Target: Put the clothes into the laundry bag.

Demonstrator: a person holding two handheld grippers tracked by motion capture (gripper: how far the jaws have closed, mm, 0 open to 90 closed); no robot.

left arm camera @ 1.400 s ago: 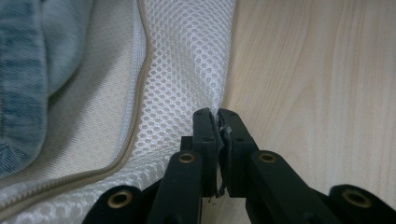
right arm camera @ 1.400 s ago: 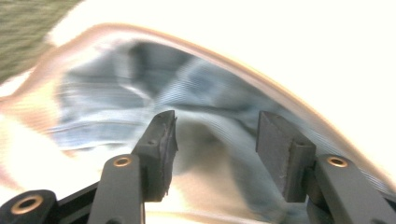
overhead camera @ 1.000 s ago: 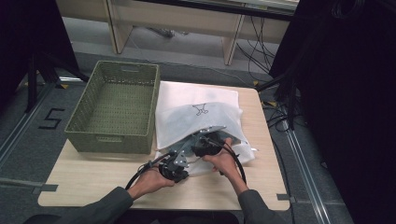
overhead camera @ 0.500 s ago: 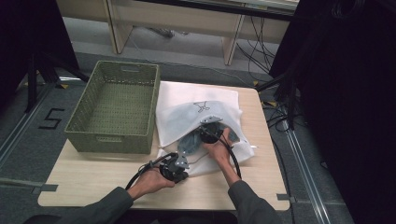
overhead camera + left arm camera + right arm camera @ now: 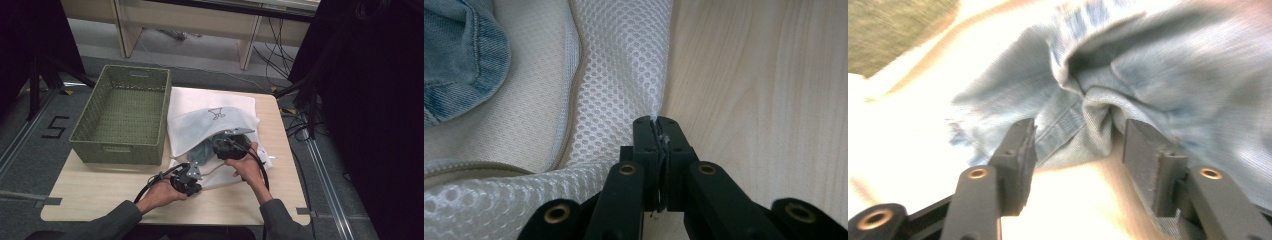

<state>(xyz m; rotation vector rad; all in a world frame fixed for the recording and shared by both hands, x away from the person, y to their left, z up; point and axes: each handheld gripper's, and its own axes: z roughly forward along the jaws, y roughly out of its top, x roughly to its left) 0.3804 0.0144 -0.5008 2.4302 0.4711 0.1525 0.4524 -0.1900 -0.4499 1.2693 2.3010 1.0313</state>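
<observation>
the right gripper [image 5: 226,148] has reopened, its jaws standing around the denim [image 5: 1108,115].

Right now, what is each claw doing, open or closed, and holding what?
Left claw: closed on the mesh bag edge.
Right claw: open around a denim fold, just reopened, not pinching it.

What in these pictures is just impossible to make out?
- Denim garment: most of it lies inside the white mesh bag in the high view, so its kind cannot be told.
- Right hand-held gripper: that gripper's view is motion-blurred; whether its pads touch the denim is unclear.
- Small drawing on the bag: too small to read.
</observation>
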